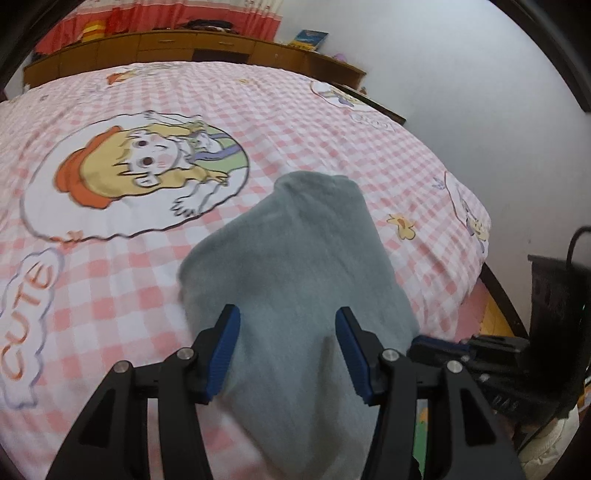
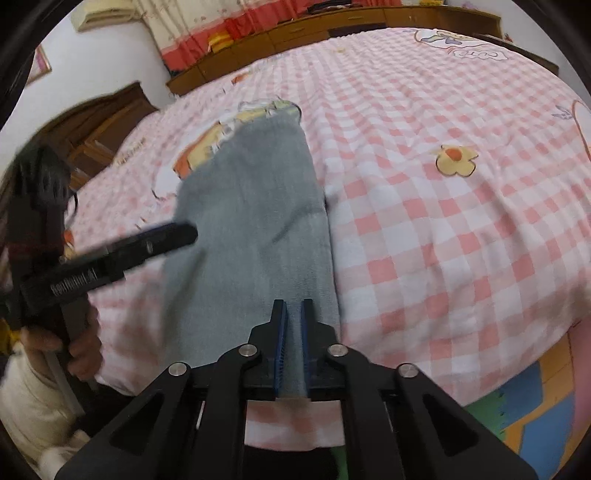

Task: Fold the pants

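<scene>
pants (image 1: pixel 295 258): grey-blue, laid lengthwise on the bed, near edge hanging over the near side of the bed, far end reaching the cartoon print
bed (image 1: pixel 332 122): pink and white checked sheet, cartoon girl print (image 1: pixel 140 166) left of the pants, "CUTE" cloud near left
left hand-held gripper (image 1: pixel 288 350): about half open, blue pads on either side of the pants' near part; pads not pressing the cloth, nothing gripped
right hand-held gripper (image 2: pixel 293 343): nearly closed, blue pads pinching the near edge of the pants, cloth between them
left gripper in right view: black body at left, tip over the left edge of the pants, held by a hand (image 2: pixel 74 347) with a cream sleeve
pants in right view (image 2: pixel 255 221): long strip running from the near bed edge towards the far left, right side straight, some blur
far side: wooden cabinet (image 1: pixel 184 48) along the wall, red curtain (image 1: pixel 166 18) above it
right of bed: white wall, coloured floor mat (image 2: pixel 535 406) near right
</scene>
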`<state>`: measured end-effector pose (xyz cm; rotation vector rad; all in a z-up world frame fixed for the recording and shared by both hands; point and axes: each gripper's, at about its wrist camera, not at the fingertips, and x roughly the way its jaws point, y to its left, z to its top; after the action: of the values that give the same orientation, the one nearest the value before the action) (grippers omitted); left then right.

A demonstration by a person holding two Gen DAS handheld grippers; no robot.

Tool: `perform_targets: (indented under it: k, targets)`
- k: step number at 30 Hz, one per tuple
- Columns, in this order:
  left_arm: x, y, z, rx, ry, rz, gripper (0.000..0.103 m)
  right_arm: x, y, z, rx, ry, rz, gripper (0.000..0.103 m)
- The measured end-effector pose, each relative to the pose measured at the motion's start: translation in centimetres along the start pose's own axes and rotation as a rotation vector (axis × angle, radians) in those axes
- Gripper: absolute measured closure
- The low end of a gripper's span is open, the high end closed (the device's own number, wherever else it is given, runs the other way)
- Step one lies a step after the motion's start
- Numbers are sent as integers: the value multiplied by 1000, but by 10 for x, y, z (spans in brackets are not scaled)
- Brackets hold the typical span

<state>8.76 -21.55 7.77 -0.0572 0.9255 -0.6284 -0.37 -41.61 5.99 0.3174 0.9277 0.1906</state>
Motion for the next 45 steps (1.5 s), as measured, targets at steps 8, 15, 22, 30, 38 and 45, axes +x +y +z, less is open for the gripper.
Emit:
perform_targets:
  k: [8, 15, 22, 30, 38, 45]
  targets:
    - [-13, 24, -26, -137, 27, -7, 41, 2, 8, 11, -47, -94, -30, 48]
    - [20, 23, -40, -168, 96, -73, 39, 42, -21, 6, 47, -72, 52, 47]
    - [27, 16, -39, -161, 64, -82, 36, 47, -25, 2, 82, -103, 117, 58]
    - [-6, -5, -24, -68, -12, -87, 76, 27, -7, -6, 111, -203, 46, 73]
    - [-48, -5, -14, -49, -74, -109, 79, -4, 23, -4, 125, -275, 133, 81]
    - [-104, 45, -4, -76, -117, -82, 79, 0, 80, 8, 114, -298, 246, 81]
